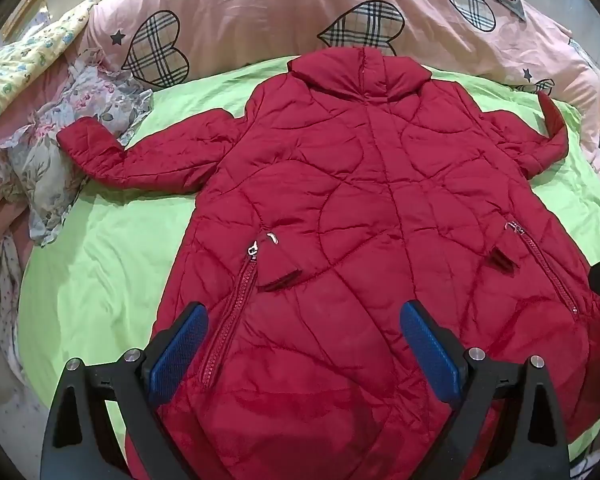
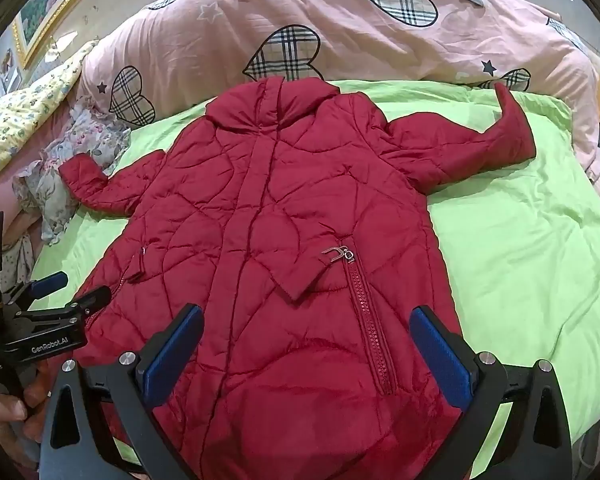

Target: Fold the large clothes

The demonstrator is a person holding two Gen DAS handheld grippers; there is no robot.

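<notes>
A long red quilted coat point(image 1: 360, 200) lies flat, front up, on a green sheet point(image 1: 92, 264), collar at the far end and both sleeves spread out. It also shows in the right wrist view point(image 2: 284, 216). My left gripper point(image 1: 304, 320) is open and empty, over the coat's lower left part near the left pocket zipper point(image 1: 236, 304). My right gripper point(image 2: 306, 324) is open and empty, over the lower right part near the right pocket zipper point(image 2: 368, 312). The left gripper also shows at the left of the right wrist view point(image 2: 76, 286), open.
A pink duvet with plaid hearts point(image 1: 260, 12) is bunched behind the collar. A floral cloth point(image 1: 52, 152) lies under the left cuff. A yellow patterned quilt point(image 2: 24, 116) lies far left. Bare green sheet point(image 2: 532, 248) spreads to the right of the coat.
</notes>
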